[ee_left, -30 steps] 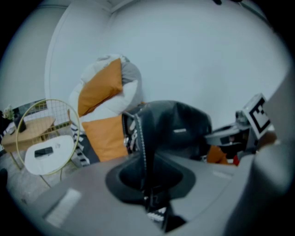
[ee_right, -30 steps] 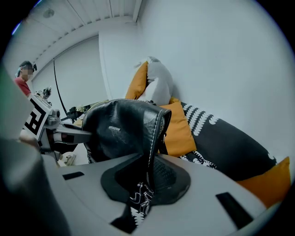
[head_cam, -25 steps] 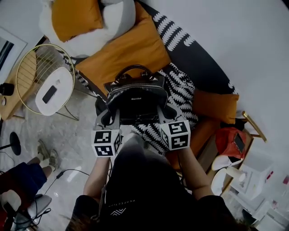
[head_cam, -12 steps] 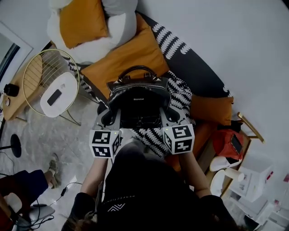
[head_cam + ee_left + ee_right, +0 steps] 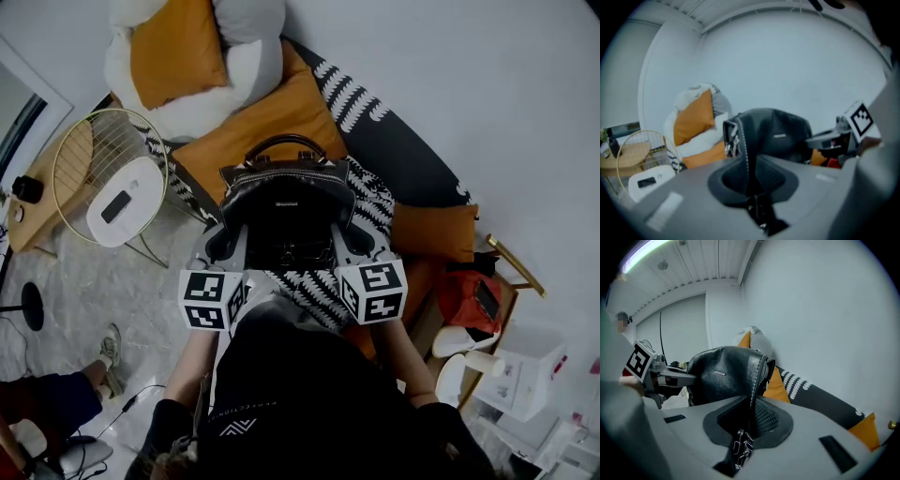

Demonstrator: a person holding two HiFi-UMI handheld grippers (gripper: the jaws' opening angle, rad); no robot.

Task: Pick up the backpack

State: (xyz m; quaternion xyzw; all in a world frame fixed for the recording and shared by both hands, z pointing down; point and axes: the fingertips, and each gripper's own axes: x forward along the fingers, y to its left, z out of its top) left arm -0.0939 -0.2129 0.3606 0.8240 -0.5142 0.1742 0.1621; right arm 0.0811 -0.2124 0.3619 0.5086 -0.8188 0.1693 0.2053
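Backpack (image 5: 286,211), between left tongs (image 5: 226,238) and right tongs (image 5: 346,236): black. Cushion (image 5: 258,112) beyond them: orange. Throw (image 5: 375,200) beneath: black-and-white zigzag.

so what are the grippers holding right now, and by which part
Both hold the black backpack: the left gripper pinches its left side seam, the right gripper its right side seam.

Nothing legible anywhere: the small plate (image 5: 284,203) on the backpack (image 5: 291,183) is too tiny to read, and the white print (image 5: 241,412) on the person's black top (image 5: 300,375) blurs out at this size
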